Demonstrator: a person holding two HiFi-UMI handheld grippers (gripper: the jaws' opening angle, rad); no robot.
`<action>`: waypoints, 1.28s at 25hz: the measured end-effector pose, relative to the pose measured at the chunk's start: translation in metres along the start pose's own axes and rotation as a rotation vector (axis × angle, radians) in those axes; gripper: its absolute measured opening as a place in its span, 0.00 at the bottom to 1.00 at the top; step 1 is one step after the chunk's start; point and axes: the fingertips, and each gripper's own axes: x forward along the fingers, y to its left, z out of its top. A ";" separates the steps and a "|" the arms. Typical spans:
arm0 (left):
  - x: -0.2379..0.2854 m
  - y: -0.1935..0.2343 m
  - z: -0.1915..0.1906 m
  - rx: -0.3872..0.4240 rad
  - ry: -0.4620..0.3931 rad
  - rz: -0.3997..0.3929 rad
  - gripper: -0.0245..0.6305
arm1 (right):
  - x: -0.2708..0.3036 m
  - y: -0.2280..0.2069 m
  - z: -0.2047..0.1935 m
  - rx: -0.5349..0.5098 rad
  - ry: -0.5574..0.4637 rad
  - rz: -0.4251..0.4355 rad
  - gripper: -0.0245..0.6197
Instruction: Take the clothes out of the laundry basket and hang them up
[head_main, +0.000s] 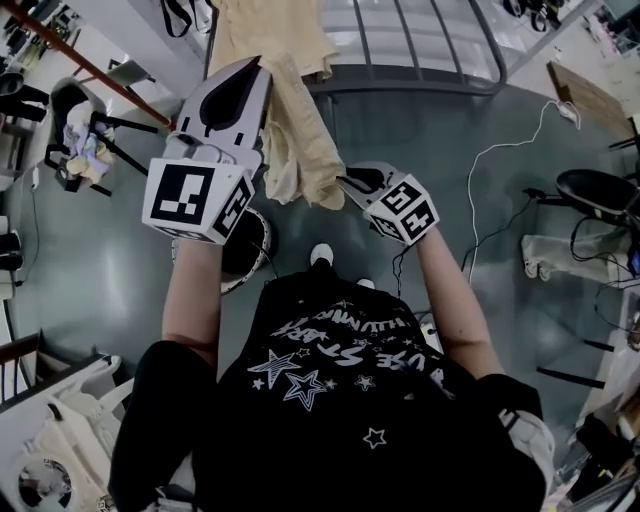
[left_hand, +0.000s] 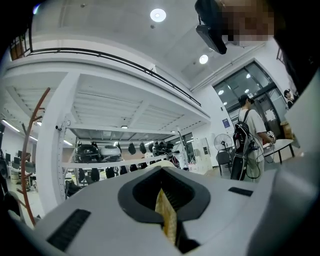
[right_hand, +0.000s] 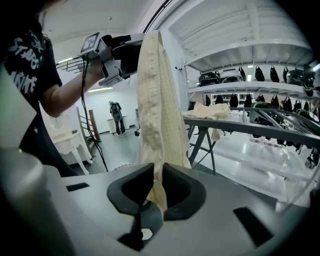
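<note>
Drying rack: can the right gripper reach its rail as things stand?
Probably yes: the rail lies ahead of the right gripper with nothing between. But that gripper is shut on the cream garment, which the left gripper also grips, so the cloth would come along.

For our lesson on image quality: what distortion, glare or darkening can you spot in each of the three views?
Head view: even light, but the wide lens bows the rack's bar. Left gripper view: a ceiling lamp blows out white; corners go black. Right gripper view: strong fisheye, black corners, cream garment sharp.
</note>
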 end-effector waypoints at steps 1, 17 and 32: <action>0.001 0.005 0.000 -0.002 -0.006 -0.002 0.07 | 0.005 0.000 0.004 -0.008 -0.007 -0.012 0.09; 0.020 0.085 -0.005 -0.017 -0.067 -0.034 0.07 | -0.114 -0.062 0.083 -0.190 -0.019 -0.417 0.07; 0.114 0.030 -0.008 0.038 -0.036 -0.063 0.07 | -0.296 -0.210 0.190 -0.339 -0.192 -0.896 0.07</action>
